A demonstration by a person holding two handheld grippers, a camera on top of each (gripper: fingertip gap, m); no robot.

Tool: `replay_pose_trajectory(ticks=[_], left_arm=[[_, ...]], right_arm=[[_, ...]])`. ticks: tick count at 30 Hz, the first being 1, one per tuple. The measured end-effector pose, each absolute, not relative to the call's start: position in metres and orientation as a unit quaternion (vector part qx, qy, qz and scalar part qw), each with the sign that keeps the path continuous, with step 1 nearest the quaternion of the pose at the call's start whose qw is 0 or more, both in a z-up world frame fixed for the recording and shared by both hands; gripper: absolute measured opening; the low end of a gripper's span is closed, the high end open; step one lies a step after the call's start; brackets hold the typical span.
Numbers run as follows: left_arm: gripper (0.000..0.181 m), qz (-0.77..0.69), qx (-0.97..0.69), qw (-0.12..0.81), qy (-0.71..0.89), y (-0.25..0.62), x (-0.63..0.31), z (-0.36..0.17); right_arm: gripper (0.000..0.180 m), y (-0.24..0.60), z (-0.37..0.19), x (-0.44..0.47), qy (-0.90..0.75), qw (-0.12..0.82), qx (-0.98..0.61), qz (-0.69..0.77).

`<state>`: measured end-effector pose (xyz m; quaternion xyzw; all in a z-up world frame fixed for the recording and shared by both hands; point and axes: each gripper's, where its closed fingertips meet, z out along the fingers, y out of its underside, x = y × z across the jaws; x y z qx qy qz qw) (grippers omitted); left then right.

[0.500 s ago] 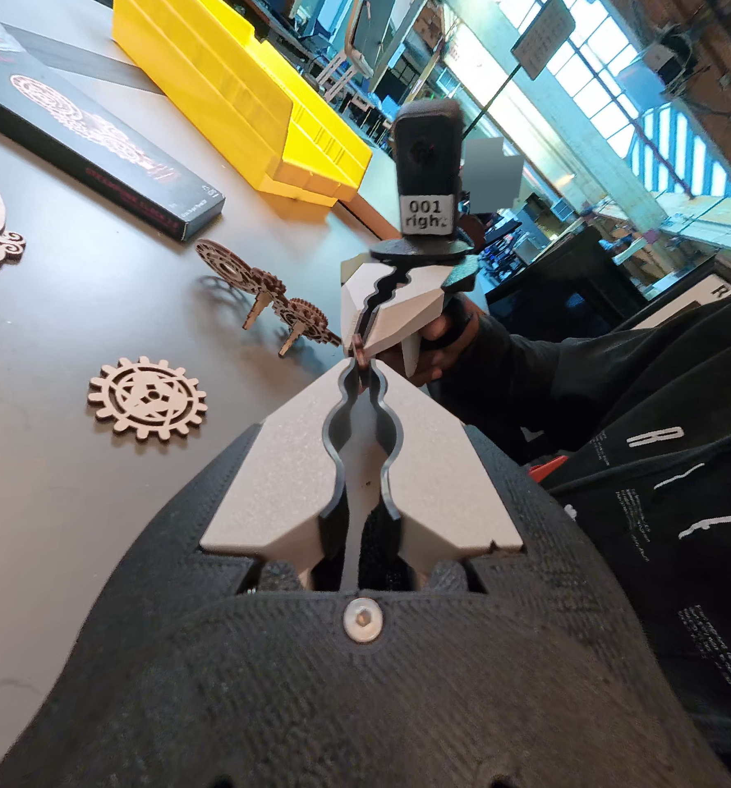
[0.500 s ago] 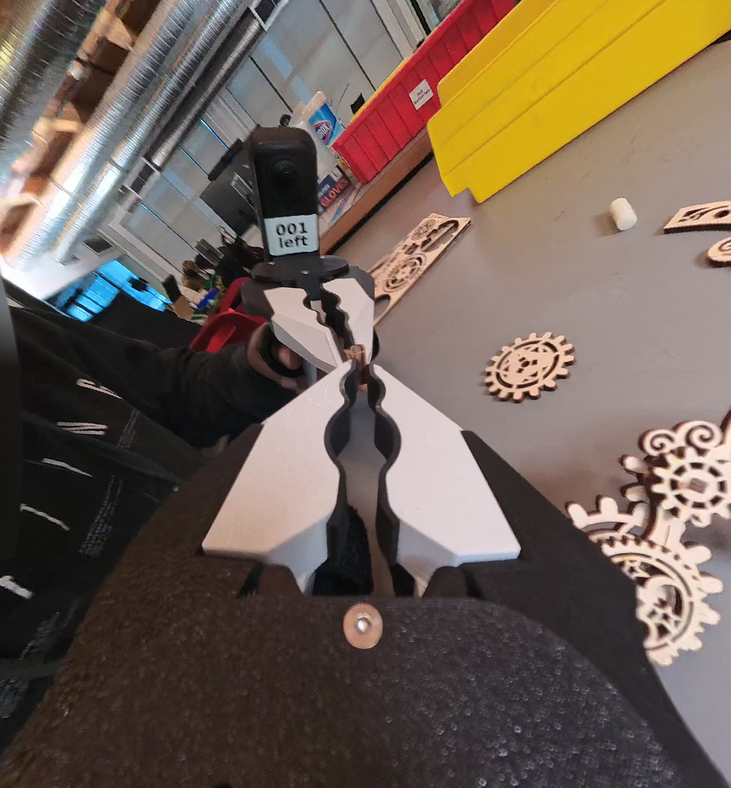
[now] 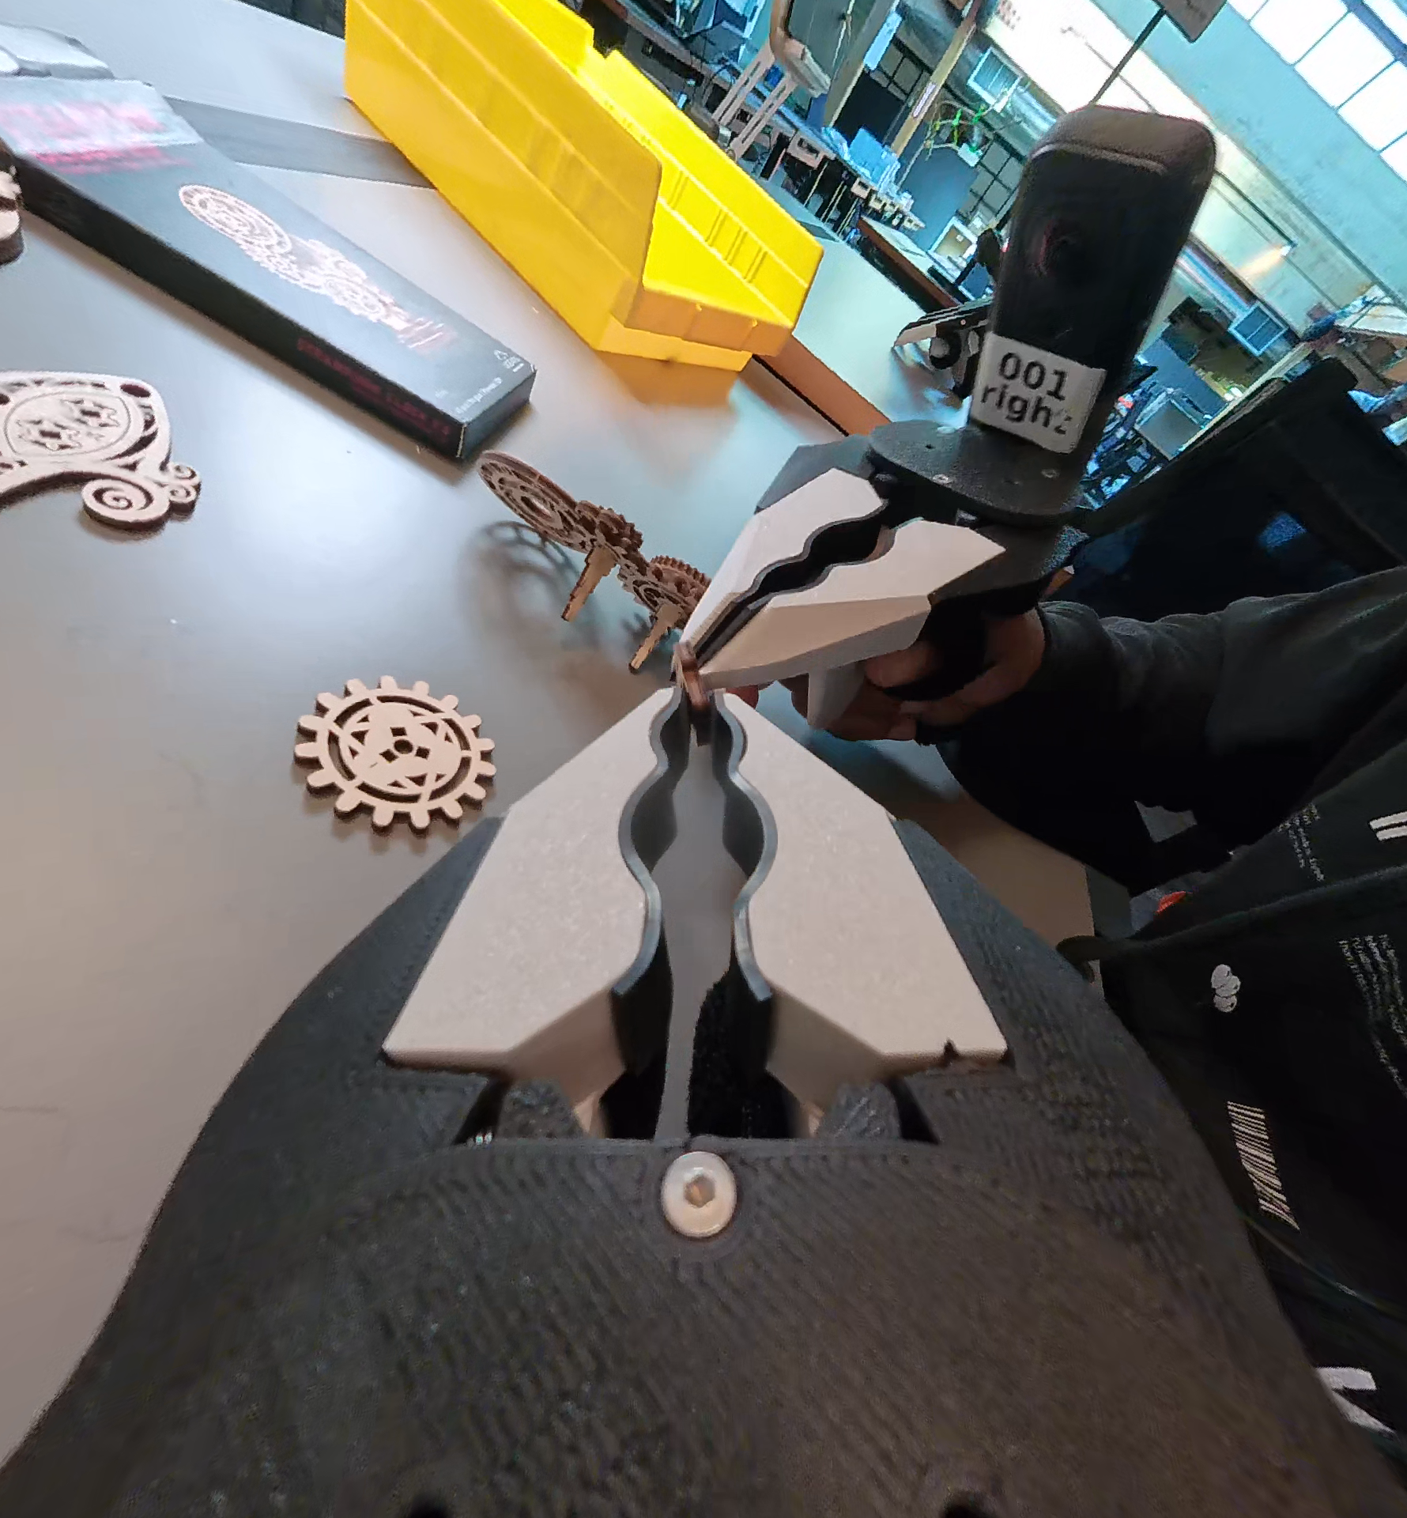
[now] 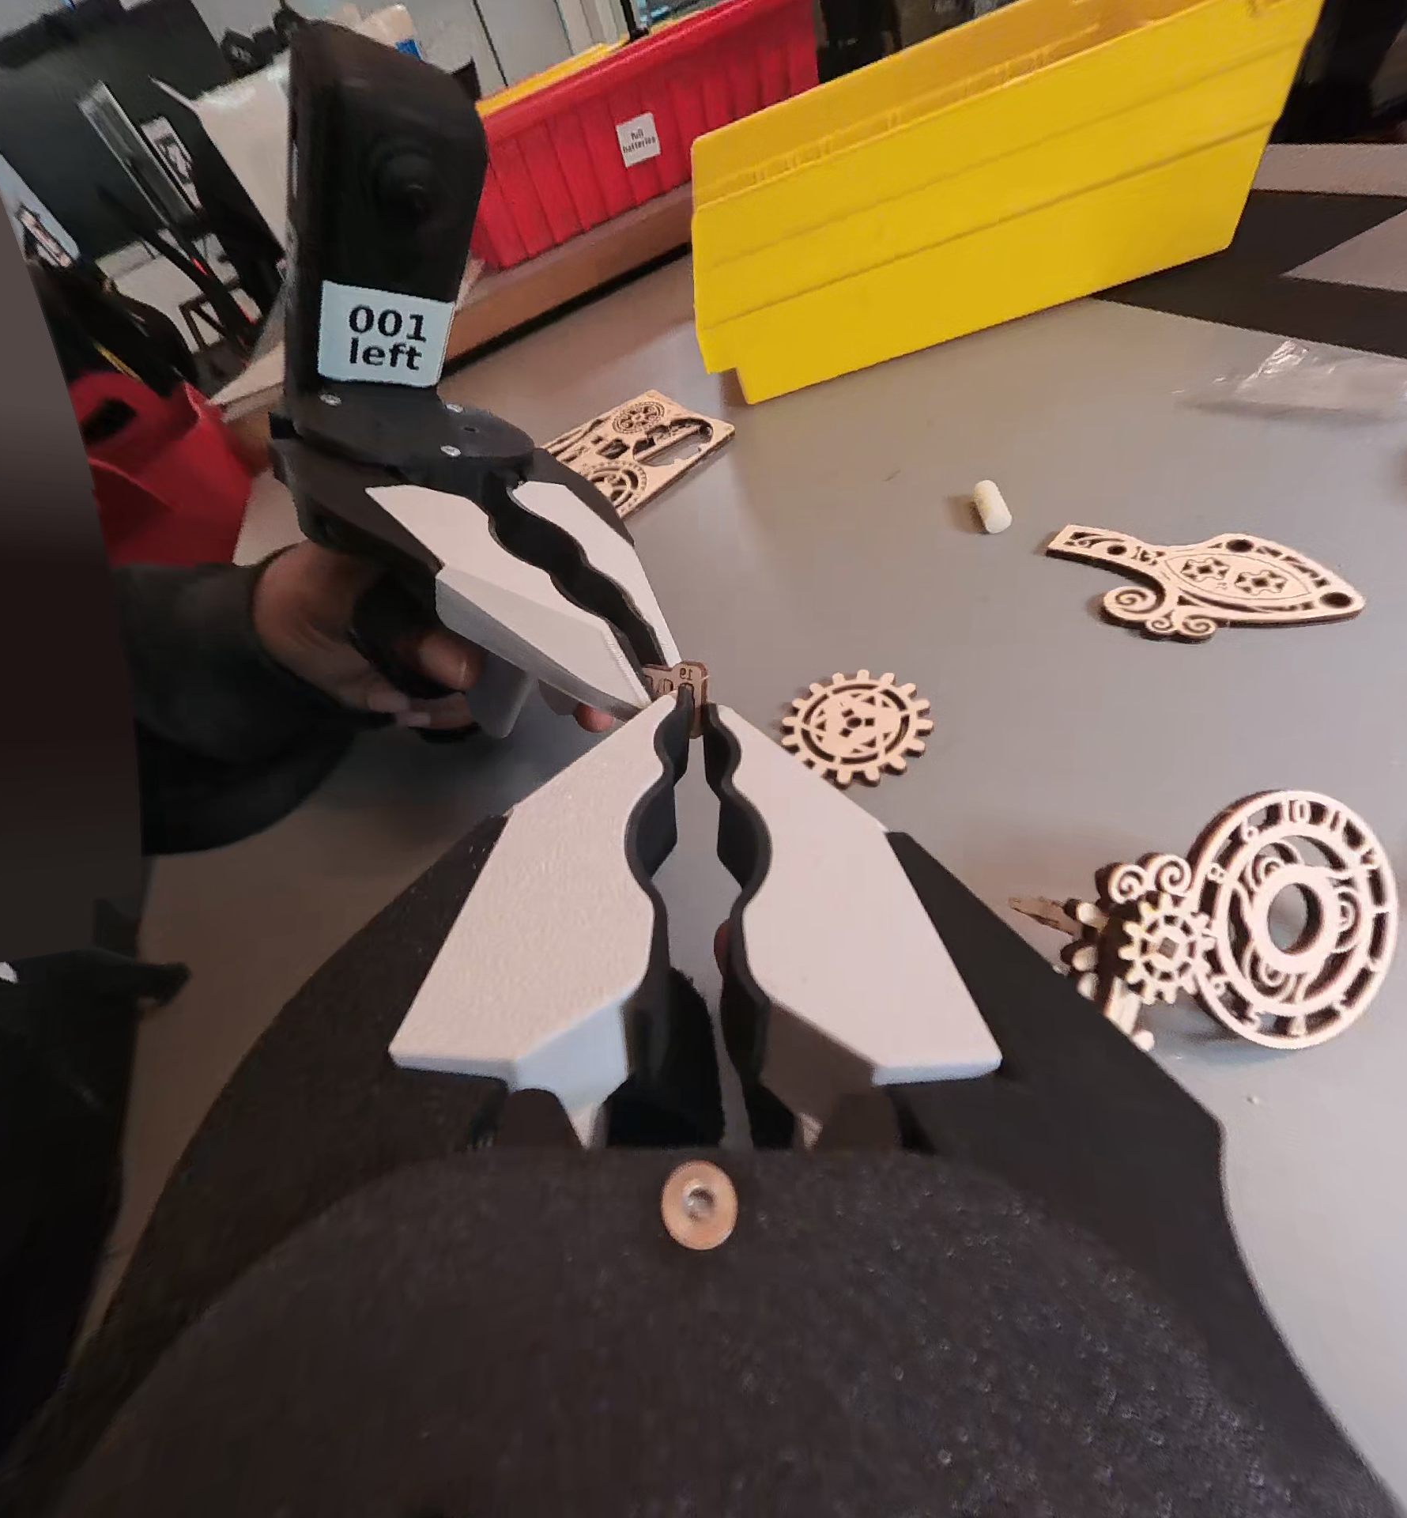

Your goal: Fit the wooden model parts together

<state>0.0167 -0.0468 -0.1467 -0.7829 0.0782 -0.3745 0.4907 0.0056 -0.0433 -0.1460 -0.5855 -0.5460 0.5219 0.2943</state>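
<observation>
My left gripper (image 3: pixel 694 708) and right gripper (image 4: pixel 690 713) meet tip to tip above the grey table (image 3: pixel 150 821). Each is shut on a small tan wooden part (image 4: pixel 678 678) pinched where the tips touch; it also shows in the left wrist view (image 3: pixel 693 683). I cannot tell whether it is one piece or two joined pieces. The right gripper (image 3: pixel 690 667) comes in from the right in the left wrist view. The left gripper (image 4: pixel 652 688) comes in from the left in the right wrist view. A loose wooden gear (image 3: pixel 395 752) (image 4: pixel 856 727) lies flat just beyond the tips.
A standing gear assembly (image 3: pixel 593 534) (image 4: pixel 1242 912) is on the table. An ornate flat plate (image 3: pixel 51 443) (image 4: pixel 1226 587), a black box (image 3: pixel 273 263), a yellow bin (image 3: pixel 569 164) (image 4: pixel 971 213), a parts sheet (image 4: pixel 643 452) and a small white cylinder (image 4: pixel 992 505) lie around. A person's dark sleeve (image 3: pixel 1176 698) is nearby. The grippers are tip to tip, or close to it. From either gripper's tips it is about 8 cm to the loose wooden gear (image 4: pixel 856 727). It turns up in the left wrist view (image 3: pixel 418 738) as well.
Both grippers have turned and tilted down towards the table while staying tip to tip on the small wooden part. Each now sees the other from the side, closer.
</observation>
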Motion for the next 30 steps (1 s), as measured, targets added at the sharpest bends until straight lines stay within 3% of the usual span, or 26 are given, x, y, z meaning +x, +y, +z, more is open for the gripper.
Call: replay_pose_trajectory(ticks=[3, 8, 14, 20, 24, 30], left_arm=[[0.004, -0.35, -0.784, 0.501, 0.106, -0.049, 0.02, -0.145], [0.003, -0.329, -0.782, 0.514, 0.129, -0.05, 0.021, -0.142], [0.002, -0.367, -0.761, 0.524, 0.111, -0.051, 0.019, -0.131], [0.002, -0.38, -0.742, 0.536, 0.135, -0.056, 0.025, -0.123], [0.002, -0.349, -0.735, 0.554, 0.177, -0.059, 0.03, -0.12], [0.002, -0.315, -0.73, 0.57, 0.205, -0.06, 0.031, -0.117]], right_arm=[[0.0, -0.045, -0.143, 0.008, -0.458, 0.166, -0.615, 0.62], [0.001, -0.048, -0.139, 0.011, -0.536, 0.27, -0.571, 0.56], [0.006, -0.038, -0.128, 0.014, -0.544, 0.31, -0.548, 0.555], [0.018, -0.052, -0.124, 0.017, -0.553, 0.274, -0.526, 0.586], [0.002, -0.059, -0.12, 0.022, -0.572, 0.271, -0.499, 0.592], [0.001, -0.06, -0.116, 0.023, -0.581, 0.292, -0.485, 0.584]])
